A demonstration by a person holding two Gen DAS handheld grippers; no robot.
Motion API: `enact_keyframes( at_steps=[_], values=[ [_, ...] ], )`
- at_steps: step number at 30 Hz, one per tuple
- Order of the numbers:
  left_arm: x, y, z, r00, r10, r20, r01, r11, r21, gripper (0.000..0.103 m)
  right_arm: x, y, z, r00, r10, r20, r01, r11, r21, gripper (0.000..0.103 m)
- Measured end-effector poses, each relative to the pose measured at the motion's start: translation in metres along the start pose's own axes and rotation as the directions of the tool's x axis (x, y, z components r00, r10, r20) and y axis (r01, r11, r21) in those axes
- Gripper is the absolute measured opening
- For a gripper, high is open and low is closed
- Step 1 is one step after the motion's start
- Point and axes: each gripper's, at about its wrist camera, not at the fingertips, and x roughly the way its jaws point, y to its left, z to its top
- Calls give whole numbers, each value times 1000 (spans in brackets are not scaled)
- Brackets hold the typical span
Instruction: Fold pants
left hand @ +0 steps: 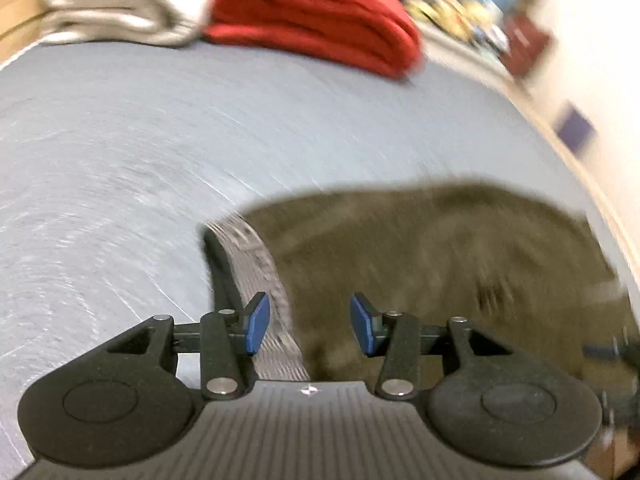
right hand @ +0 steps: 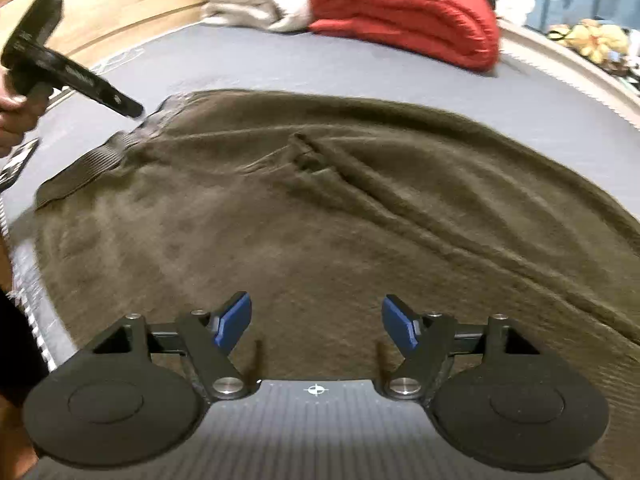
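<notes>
The brown pants (right hand: 320, 208) lie spread flat on the bed (left hand: 120, 152), both the left tongs (left hand: 310, 326) and right tongs (right hand: 316, 324) are let go and empty, so next they should probably grab an edge to fold.

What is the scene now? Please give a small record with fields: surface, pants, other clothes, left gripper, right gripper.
surface: grey-blue mattress
pants: olive-brown pants, spread out, wrinkled, waistband at the left
other clothes: folded red garment and folded beige garment at the far edge
left gripper: open, holding nothing, above the waistband
right gripper: open, holding nothing, above the pants
</notes>
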Motion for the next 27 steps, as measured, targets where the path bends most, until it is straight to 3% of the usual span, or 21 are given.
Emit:
enact_keyframes(
  at_steps=[4,7,18,19,22,27],
  values=[
    [10,22,13,998,51,38,-45,989,-144,49,2,-5,5,1000,-15,20,14,997,73,75],
    [22,24,24,997,61,56,-51,985,-167,49,2,-11,9,999,-39,35,35,995,94,75],
    [99,-1,45,997,31,74,-30,999,-25,52,-6,-32,16,993,-83,79,69,985,160,76],
    [105,-2,48,997,29,71,-28,1000,-10,55,-8,-33,17,993,-88,84,74,985,157,76],
    [130,-5,53,998,41,52,-44,998,45,79,-13,-34,17,991,-96,97,81,986,143,76],
    [172,-10,49,998,58,-10,-55,985,162,82,-21,-42,18,989,-97,110,80,986,146,76]
  ],
)
